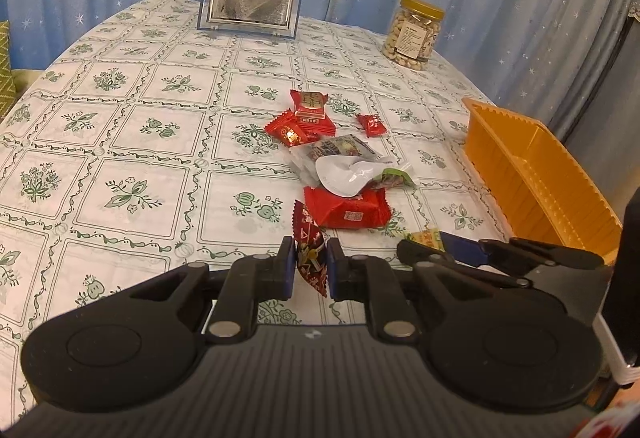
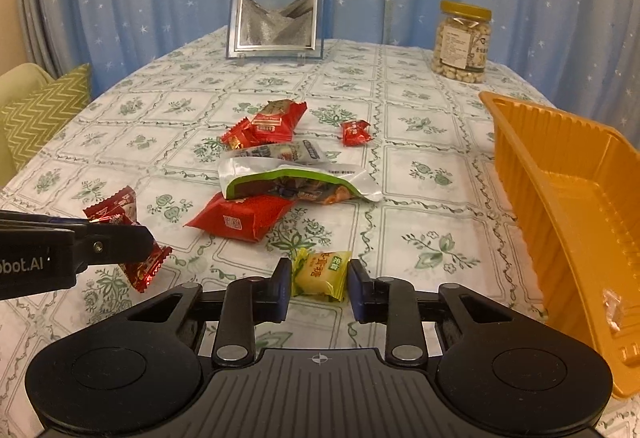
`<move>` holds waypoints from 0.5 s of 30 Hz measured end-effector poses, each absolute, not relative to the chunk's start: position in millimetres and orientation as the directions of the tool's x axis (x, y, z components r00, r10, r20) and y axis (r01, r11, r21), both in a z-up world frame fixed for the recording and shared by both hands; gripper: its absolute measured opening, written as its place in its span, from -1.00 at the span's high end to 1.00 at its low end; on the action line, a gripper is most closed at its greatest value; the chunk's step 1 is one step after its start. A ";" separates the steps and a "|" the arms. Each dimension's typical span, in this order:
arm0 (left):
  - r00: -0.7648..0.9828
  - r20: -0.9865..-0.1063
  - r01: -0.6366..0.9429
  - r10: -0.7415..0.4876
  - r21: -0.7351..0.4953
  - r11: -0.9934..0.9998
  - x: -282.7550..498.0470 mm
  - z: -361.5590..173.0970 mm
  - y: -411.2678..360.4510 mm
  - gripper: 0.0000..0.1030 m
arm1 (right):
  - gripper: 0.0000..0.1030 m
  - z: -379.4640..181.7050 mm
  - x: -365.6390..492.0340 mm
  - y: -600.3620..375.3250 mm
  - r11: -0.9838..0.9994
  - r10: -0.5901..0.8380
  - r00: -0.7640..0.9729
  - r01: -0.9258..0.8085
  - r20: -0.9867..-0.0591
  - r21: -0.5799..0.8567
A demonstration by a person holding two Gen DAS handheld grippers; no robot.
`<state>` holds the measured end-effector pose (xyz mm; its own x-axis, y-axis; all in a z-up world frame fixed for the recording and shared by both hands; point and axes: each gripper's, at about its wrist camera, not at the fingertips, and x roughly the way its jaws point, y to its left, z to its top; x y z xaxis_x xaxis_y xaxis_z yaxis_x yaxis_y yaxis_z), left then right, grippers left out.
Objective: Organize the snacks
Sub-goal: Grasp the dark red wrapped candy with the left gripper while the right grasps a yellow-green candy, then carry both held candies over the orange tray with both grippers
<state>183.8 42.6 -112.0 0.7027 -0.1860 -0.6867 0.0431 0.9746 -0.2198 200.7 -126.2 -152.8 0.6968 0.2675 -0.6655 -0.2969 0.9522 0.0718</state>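
Observation:
My left gripper (image 1: 311,265) is shut on a dark red candy wrapper (image 1: 308,250), held edge-on above the tablecloth; it also shows in the right wrist view (image 2: 120,234), with the red candy (image 2: 116,210) sticking out of it. My right gripper (image 2: 319,280) is shut on a yellow-green candy (image 2: 320,274), low over the table; in the left wrist view it (image 1: 432,246) sits right of my left gripper. A pile of snacks lies mid-table: a red packet (image 1: 348,212), a silver-green bag (image 2: 296,182), further red packets (image 2: 272,120) and a small red candy (image 2: 355,132). An orange tray (image 2: 560,198) stands at the right.
A framed sand picture (image 2: 276,4) stands at the back of the table. A jar of nuts (image 2: 462,42) with a yellow lid is at the back right. A small clear wrapper (image 2: 614,308) lies inside the tray. A green zigzag cushion (image 2: 40,110) sits off the table's left edge.

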 end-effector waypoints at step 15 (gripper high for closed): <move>0.709 -0.673 0.097 -0.211 -0.204 0.974 139.9 -72.1 9.9 0.73 | 0.43 -98.8 128.0 -168.7 0.972 0.221 0.735 -0.220 -0.641 0.083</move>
<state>139.9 9.9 -72.1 0.7087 -0.2115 -0.6730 0.0969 0.9741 -0.2041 128.0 -168.7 -98.8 0.7348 0.2212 -0.6412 -0.2200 0.9719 0.0832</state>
